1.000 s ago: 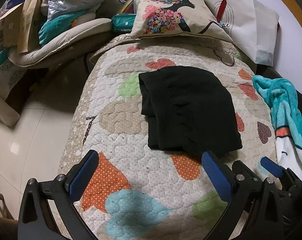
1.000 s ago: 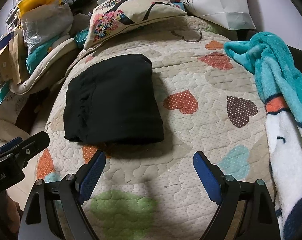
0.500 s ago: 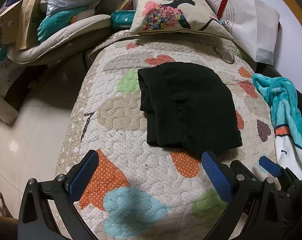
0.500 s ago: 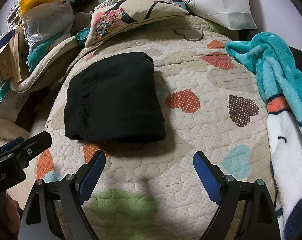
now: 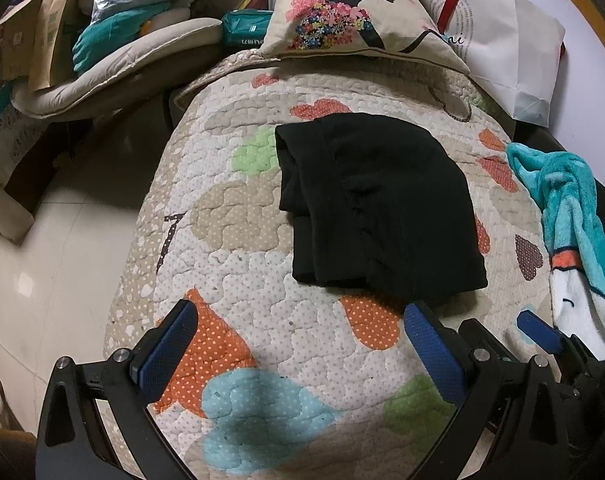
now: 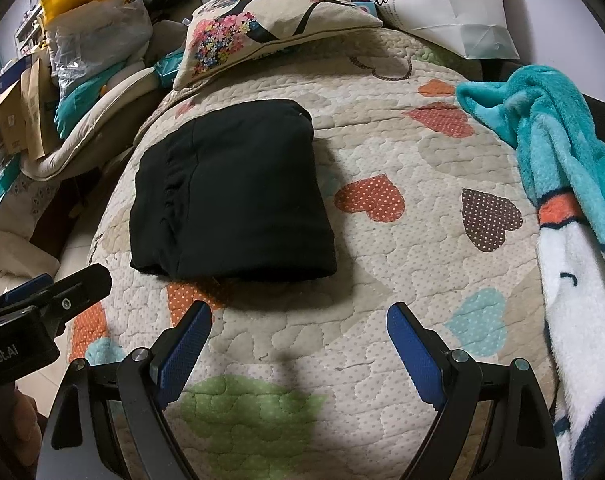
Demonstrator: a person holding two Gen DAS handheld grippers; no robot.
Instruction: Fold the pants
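Quilt [image 5: 262, 272] heart-patterned | pants [image 5: 378, 204] folded | cushion [image 5: 342, 20] behind | both jaws wide, empty

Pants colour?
Solid black pants, no pattern; clearest in the right wrist view.

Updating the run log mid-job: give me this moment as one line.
pants: folded, flat on quilt | left hand-held gripper: open, empty | right hand-held gripper: open, empty | both short of pants
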